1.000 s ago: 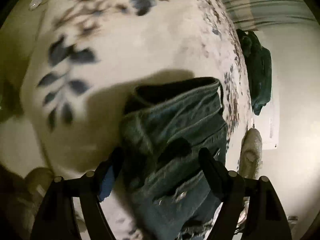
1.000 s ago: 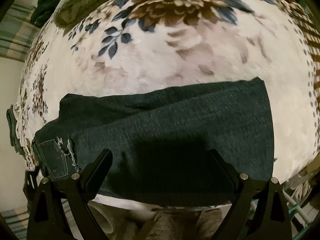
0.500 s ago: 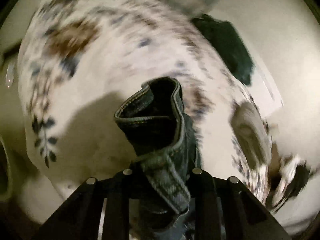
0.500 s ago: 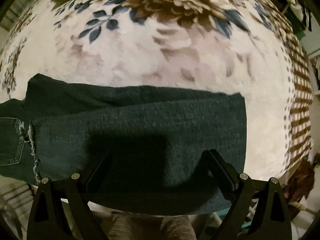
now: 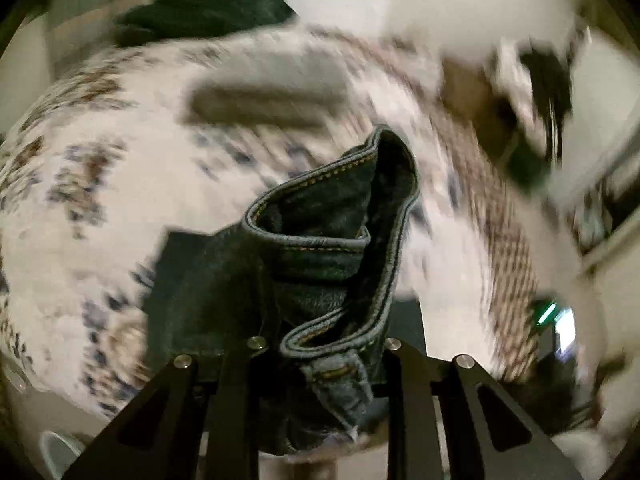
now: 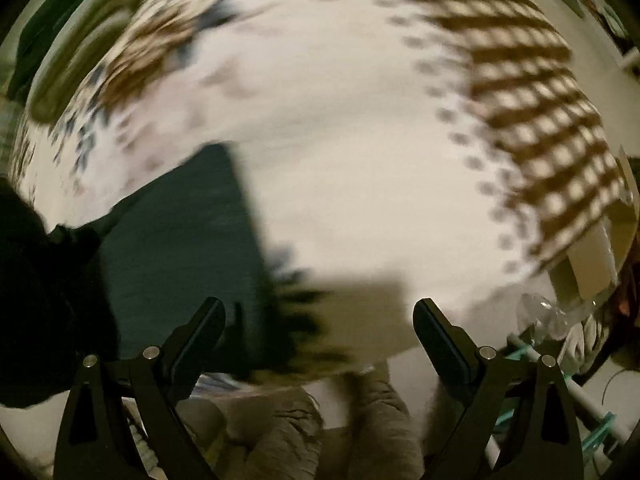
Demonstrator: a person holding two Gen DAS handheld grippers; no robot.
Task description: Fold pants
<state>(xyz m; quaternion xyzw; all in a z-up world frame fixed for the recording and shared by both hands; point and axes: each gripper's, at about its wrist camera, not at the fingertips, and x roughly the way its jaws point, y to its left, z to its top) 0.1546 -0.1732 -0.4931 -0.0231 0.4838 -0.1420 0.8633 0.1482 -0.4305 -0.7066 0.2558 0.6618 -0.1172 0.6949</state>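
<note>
The pants are dark blue jeans. In the left wrist view my left gripper (image 5: 320, 354) is shut on the jeans' waistband (image 5: 340, 240), which stands up bunched and lifted above the floral blanket (image 5: 100, 208). The folded legs lie flat beneath it (image 5: 188, 280). In the right wrist view my right gripper (image 6: 318, 320) is open and empty above the blanket's near edge. The leg end of the jeans (image 6: 180, 240) lies at its left. Both views are motion-blurred.
The white floral blanket (image 6: 360, 140) covers the bed, with a brown checked border (image 6: 540, 100) at the right. A dark green garment (image 5: 200, 12) and a grey pillow (image 5: 272, 92) lie at the far side. The person's knees (image 6: 320, 432) show below the bed edge.
My left gripper closed on the waistband, lifted it and is swinging it over the legs. My right gripper has swept right, off the legs toward the blanket's edge.
</note>
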